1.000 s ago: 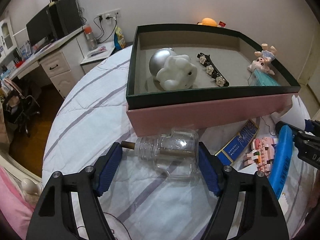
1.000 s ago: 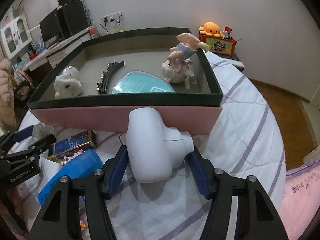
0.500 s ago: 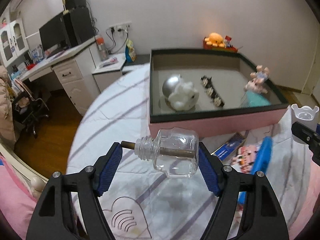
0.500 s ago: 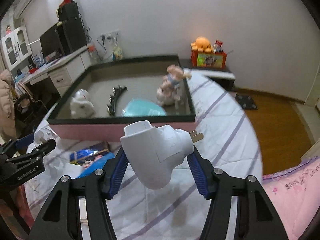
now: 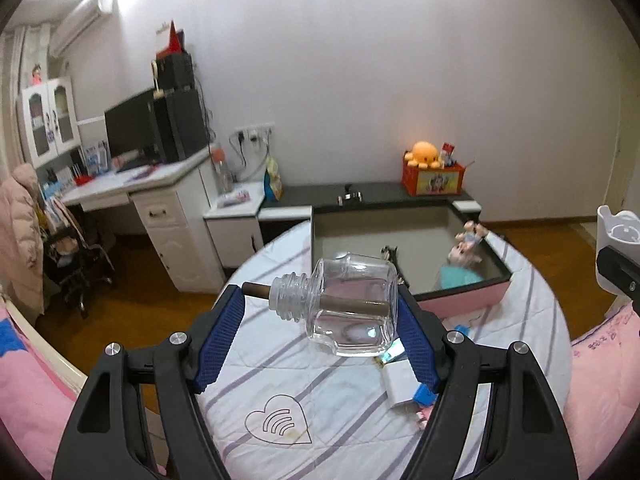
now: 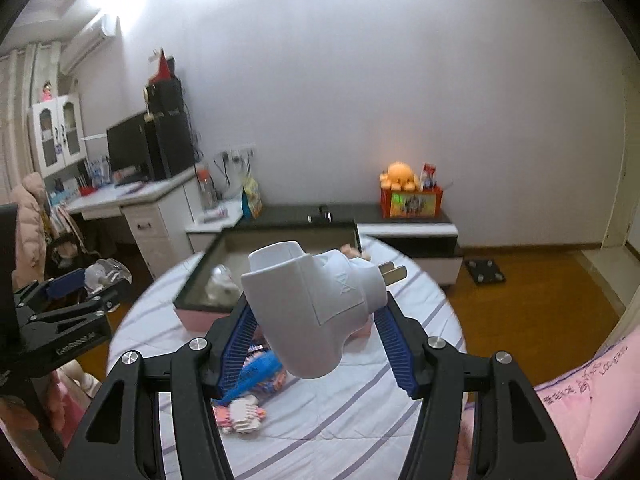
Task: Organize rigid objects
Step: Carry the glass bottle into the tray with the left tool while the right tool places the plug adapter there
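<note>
My left gripper (image 5: 320,312) is shut on a clear glass bottle (image 5: 348,304) with a brown stick through its neck, held high above the round table. My right gripper (image 6: 316,320) is shut on a white plug adapter (image 6: 316,300) with metal prongs, also held high. The pink box with a dark green rim (image 5: 464,300) lies below and ahead; it holds a pig figurine (image 5: 466,248), a teal object (image 5: 456,276) and a black hair clip (image 5: 390,254). In the right wrist view the box (image 6: 200,292) is partly hidden behind the adapter, and the left gripper (image 6: 80,292) shows at far left.
On the striped tablecloth (image 5: 304,392) lie a white block (image 5: 398,384), a blue brush (image 6: 256,372) and a pink-and-white brick toy (image 6: 240,416). A desk with a monitor (image 5: 136,132) stands at left, a low dark cabinet with an orange plush (image 5: 426,154) behind.
Both grippers have risen high above the table with their objects and pulled back from the box, which now looks small and far below.
</note>
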